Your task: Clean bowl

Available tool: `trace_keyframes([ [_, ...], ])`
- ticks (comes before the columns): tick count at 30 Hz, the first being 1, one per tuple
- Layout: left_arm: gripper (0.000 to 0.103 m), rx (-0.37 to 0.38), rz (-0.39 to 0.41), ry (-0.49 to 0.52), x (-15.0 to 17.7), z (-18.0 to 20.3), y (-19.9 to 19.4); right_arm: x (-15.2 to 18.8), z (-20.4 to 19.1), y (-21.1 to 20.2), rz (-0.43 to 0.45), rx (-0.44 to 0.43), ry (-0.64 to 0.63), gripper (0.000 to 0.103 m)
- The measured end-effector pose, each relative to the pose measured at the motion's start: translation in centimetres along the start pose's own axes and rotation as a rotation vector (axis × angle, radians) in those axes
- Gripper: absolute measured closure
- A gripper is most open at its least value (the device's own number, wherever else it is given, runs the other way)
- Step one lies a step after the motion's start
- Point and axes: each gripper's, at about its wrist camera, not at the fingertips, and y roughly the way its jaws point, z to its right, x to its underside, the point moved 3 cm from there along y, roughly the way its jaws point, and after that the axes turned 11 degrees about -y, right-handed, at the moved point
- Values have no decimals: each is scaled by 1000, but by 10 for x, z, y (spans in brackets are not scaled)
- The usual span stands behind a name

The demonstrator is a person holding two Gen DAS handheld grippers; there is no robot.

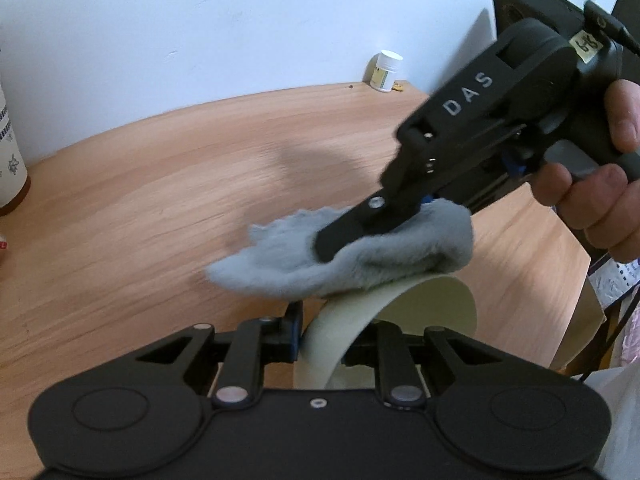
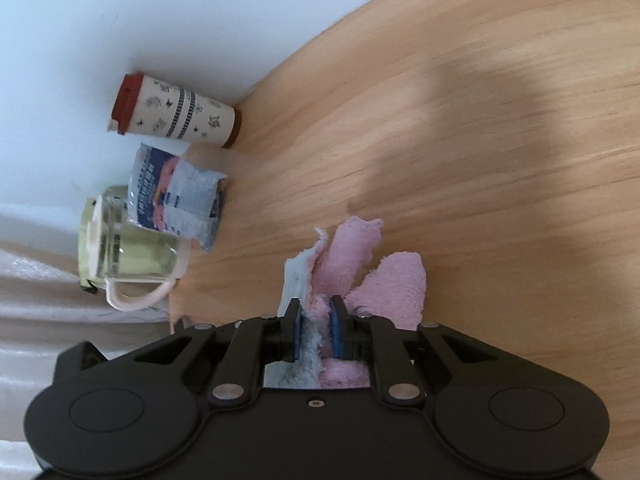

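In the left wrist view my left gripper (image 1: 316,320) is shut on the rim of a cream bowl (image 1: 432,304), held tilted on edge above the wooden table (image 1: 160,184). My right gripper (image 1: 332,244) comes in from the upper right, shut on a fluffy cloth (image 1: 288,264) that looks grey here and lies over the bowl's upper rim. In the right wrist view my right gripper (image 2: 315,330) is clamped on the same cloth (image 2: 360,268), pink on one side and pale blue on the other. The bowl is hidden in that view.
A small white-lidded jar (image 1: 386,70) stands at the table's far edge by the white wall. A patterned travel cup with a red lid (image 2: 176,110), a crumpled packet (image 2: 176,200) and a glass jug with a handle (image 2: 128,252) stand together by the wall.
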Motion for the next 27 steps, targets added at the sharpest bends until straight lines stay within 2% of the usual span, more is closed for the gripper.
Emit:
trace_keyframes([
  [7, 86, 7, -2, -32, 1, 0, -2, 30, 37, -18, 15, 69, 136, 88],
  [10, 86, 8, -4, -39, -2, 3, -2, 41, 51, -22, 25, 47, 205, 88],
  [19, 84, 1, -3, -42, -8, 10, 7, 19, 25, -20, 31, 71, 110, 87],
  [23, 83, -7, 0, 10, -6, 19, 8, 12, 1, -18, 40, 43, 37, 87],
  [25, 83, -1, -2, 5, -7, 19, 9, 10, -8, -17, 33, 29, 11, 87],
  [27, 83, 3, -3, 3, -8, 19, 10, 8, -16, -15, 27, 55, -41, 88],
])
